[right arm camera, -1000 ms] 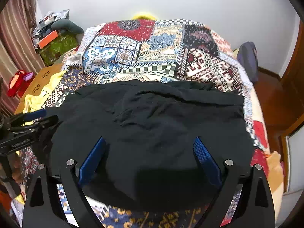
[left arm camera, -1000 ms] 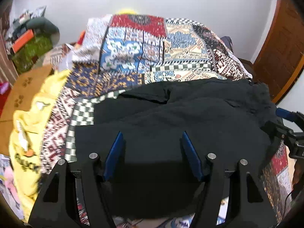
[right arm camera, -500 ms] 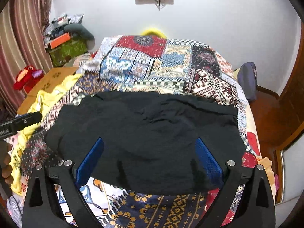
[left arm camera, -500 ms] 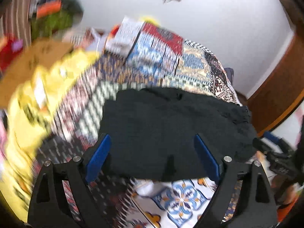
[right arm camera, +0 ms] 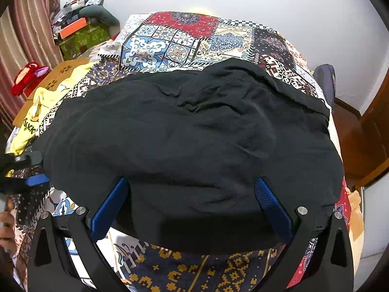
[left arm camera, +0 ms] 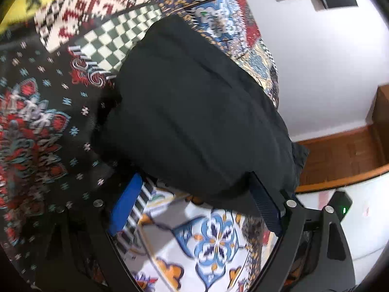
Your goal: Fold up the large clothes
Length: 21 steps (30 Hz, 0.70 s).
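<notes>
A large black garment lies folded on the patchwork bed cover. In the left wrist view the garment fills the centre. My right gripper is open and empty, its blue pads above the garment's near edge. My left gripper is open and empty, tilted, at the garment's left edge. Its blue fingertip also shows at the far left of the right wrist view.
A yellow shirt lies on the bed's left side beside a brown board. A red plush toy and stacked boxes stand at the left. A wooden door is at the right.
My left gripper has swung down and rolled to the garment's left edge. My right gripper has moved closer over the garment. Both stay open.
</notes>
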Motion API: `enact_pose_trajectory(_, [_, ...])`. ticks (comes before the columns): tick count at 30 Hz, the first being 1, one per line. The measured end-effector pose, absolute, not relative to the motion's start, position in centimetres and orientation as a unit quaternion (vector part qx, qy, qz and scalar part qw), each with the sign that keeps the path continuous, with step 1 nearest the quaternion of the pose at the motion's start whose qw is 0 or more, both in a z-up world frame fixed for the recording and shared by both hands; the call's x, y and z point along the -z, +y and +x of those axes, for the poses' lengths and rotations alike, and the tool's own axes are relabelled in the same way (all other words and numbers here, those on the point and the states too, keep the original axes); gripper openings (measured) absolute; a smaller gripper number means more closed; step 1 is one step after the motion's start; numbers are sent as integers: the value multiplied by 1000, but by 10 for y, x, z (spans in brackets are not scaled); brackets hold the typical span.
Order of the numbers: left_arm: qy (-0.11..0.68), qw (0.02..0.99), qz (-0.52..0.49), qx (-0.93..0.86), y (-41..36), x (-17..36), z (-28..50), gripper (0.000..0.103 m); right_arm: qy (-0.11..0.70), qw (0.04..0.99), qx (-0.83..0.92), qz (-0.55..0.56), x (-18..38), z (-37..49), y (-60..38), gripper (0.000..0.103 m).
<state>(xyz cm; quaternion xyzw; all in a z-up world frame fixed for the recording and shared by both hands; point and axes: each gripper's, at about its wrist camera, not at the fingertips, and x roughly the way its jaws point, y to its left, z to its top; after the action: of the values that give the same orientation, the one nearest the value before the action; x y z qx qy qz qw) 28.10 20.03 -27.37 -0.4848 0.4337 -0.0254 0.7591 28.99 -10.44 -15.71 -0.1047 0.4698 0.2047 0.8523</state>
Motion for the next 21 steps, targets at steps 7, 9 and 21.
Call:
enact_pose_trajectory(7, [394,745,-538,15,207,284,312,94,467,853,-210,-104,160,287,-106,103])
enact_pose_trajectory(9, [381,740,-554,12,212,292,316,94,467,853,-209,-103,160,287,-107,103])
enact_pose_trajectory(21, [353,786,-500,-90,205,266,327,42,484,848,-192,-95,154,288,-113,103])
